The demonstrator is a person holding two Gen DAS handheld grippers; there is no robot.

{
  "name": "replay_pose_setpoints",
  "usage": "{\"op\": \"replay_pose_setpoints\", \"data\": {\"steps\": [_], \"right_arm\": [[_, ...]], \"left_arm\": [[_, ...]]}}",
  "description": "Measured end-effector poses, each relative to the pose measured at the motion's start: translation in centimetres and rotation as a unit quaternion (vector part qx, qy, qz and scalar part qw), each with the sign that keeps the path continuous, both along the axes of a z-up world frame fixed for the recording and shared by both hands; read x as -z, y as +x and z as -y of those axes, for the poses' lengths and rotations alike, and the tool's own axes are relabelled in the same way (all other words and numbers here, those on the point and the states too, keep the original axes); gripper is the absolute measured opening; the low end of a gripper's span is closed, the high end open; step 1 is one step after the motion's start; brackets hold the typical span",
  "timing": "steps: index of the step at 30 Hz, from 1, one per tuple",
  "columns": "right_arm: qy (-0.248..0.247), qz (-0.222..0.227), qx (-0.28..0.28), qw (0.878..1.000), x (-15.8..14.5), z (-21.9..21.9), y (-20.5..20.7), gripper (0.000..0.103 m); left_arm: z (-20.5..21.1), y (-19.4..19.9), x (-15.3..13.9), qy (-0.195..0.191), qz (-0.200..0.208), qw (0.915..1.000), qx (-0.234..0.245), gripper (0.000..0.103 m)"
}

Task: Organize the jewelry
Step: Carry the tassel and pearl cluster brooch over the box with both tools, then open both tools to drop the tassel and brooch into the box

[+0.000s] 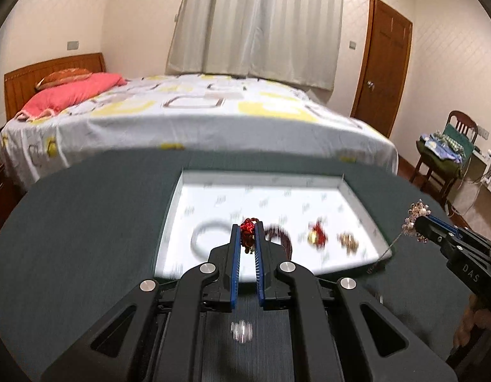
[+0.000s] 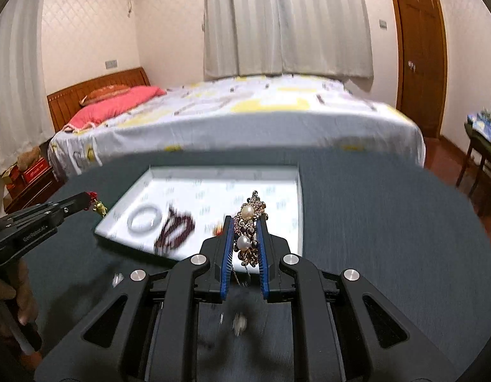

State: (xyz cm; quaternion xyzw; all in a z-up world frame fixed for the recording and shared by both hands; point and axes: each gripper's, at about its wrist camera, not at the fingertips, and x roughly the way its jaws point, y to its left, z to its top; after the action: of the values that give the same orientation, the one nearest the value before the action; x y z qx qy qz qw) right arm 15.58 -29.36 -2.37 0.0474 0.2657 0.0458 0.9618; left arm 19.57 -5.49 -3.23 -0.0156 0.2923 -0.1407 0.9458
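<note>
My left gripper point(image 1: 247, 226) is shut on a small red ornament point(image 1: 248, 229) and hangs over the near edge of a white tray point(image 1: 264, 180). The same ornament point(image 2: 93, 198) shows at the left gripper's tip in the right wrist view. My right gripper point(image 2: 245, 221) is shut on a gold-and-pearl hairpin point(image 2: 249, 222), whose thin chain dangles below. In the left wrist view the hairpin point(image 1: 415, 219) sticks out of the right gripper at the right. In the tray lie a pale bangle point(image 2: 145, 219), a dark red bead string point(image 2: 177, 227), a red-gold piece point(image 1: 318, 237) and a gold brooch point(image 1: 348, 241).
The tray rests on a round table with a dark green cloth point(image 1: 86, 222). A small shiny blurred item point(image 1: 242, 331) lies on the cloth near me. Behind the table stands a bed point(image 1: 197, 111); a chair with clothes point(image 1: 449, 149) stands at the right. A hand point(image 2: 19, 293) grips the left tool.
</note>
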Motion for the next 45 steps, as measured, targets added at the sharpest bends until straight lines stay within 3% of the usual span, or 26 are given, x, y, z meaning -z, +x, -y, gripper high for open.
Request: {"op": "replay_pose_setpoints", "data": {"steps": [9, 12, 19, 24, 31, 37, 38, 40, 42, 45], "right_arm": [[-0.001, 0.054, -0.001, 0.999, -3.9, 0.3, 7.1, 0.014], [-0.006, 0.056, -0.001, 0.998, -3.9, 0.4, 9.1, 0.014], [0.006, -0.019, 0.001, 1.000, 1.3, 1.1, 13.2, 0.015], [-0.002, -0.067, 0.005, 0.998, 4.7, 1.0, 14.2, 0.015], [0.001, -0.119, 0.009, 0.993, 7.1, 1.1, 15.4, 0.015], [0.010, -0.136, 0.013, 0.991, 8.1, 1.2, 15.5, 0.016], [0.009, -0.136, 0.013, 0.991, 8.0, 1.2, 15.6, 0.019], [0.007, -0.134, 0.014, 0.991, 7.9, 1.3, 15.6, 0.026], [0.007, -0.132, 0.015, 0.991, 7.8, 1.2, 15.6, 0.027], [0.008, -0.127, 0.017, 0.992, 7.6, 1.3, 15.6, 0.027]], "left_arm": [[1.5, 7.7, -1.7, 0.001, 0.029, 0.9996, 0.007, 0.009], [2.0, 10.1, -1.2, 0.009, 0.024, 0.9996, 0.007, 0.009], [2.6, 14.3, 3.4, 0.031, -0.048, 0.9983, 0.004, 0.009], [2.5, 15.1, 5.7, 0.047, -0.081, 0.9956, 0.000, 0.009], [2.5, 16.4, 7.4, 0.057, -0.135, 0.9893, 0.001, 0.010], [2.5, 16.4, 7.9, 0.057, -0.144, 0.9880, 0.002, 0.011], [2.6, 16.4, 7.9, 0.057, -0.144, 0.9879, 0.002, 0.012], [2.5, 16.5, 7.8, 0.055, -0.145, 0.9880, 0.000, 0.030], [2.5, 16.5, 7.6, 0.053, -0.140, 0.9888, -0.002, 0.044], [2.6, 16.2, 7.4, 0.056, -0.132, 0.9896, -0.004, 0.046]]}}
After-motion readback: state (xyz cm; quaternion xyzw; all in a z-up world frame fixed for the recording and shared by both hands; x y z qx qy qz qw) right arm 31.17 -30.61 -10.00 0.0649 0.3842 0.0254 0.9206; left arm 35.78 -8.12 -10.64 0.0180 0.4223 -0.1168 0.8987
